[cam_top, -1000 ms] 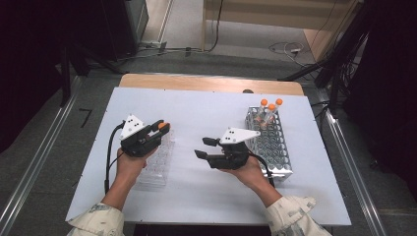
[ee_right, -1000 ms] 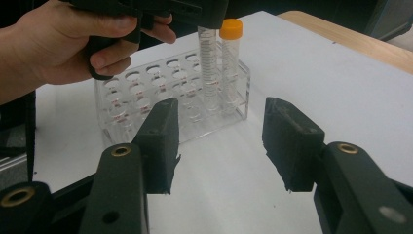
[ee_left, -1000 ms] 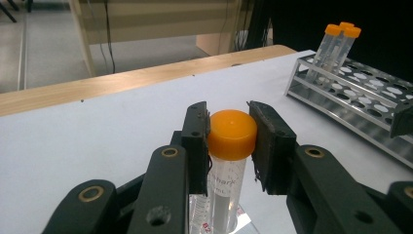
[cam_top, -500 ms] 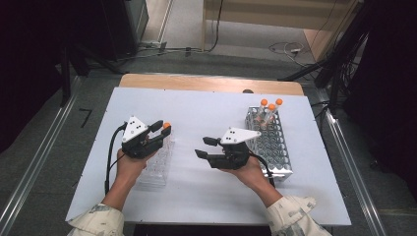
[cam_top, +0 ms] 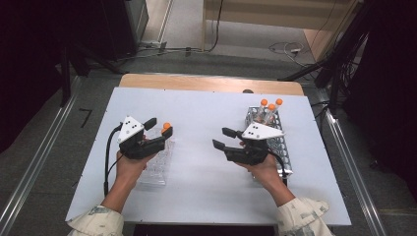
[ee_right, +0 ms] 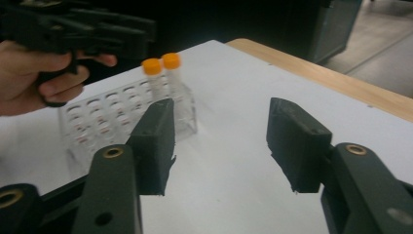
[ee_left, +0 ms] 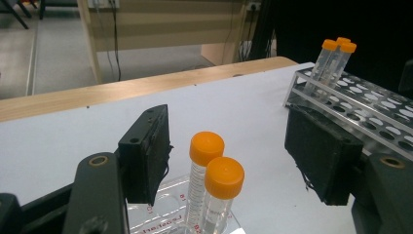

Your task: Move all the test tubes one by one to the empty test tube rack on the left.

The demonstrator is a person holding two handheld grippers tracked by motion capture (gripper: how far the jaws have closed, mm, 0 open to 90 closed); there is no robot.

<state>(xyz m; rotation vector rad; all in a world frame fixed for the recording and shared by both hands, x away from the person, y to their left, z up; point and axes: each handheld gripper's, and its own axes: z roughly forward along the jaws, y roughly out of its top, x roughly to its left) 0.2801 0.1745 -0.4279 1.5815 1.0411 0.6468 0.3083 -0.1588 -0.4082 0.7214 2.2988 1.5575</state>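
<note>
Left gripper [ee_left: 229, 161] has just been opening, released around two orange-capped tubes [ee_left: 214, 180] at lower centre; lifting crookedly could tip them; right gripper [ee_right: 219, 141] gapes empty

The clear rack [ee_left: 160, 207] bears red labels, too blurred to read
</note>
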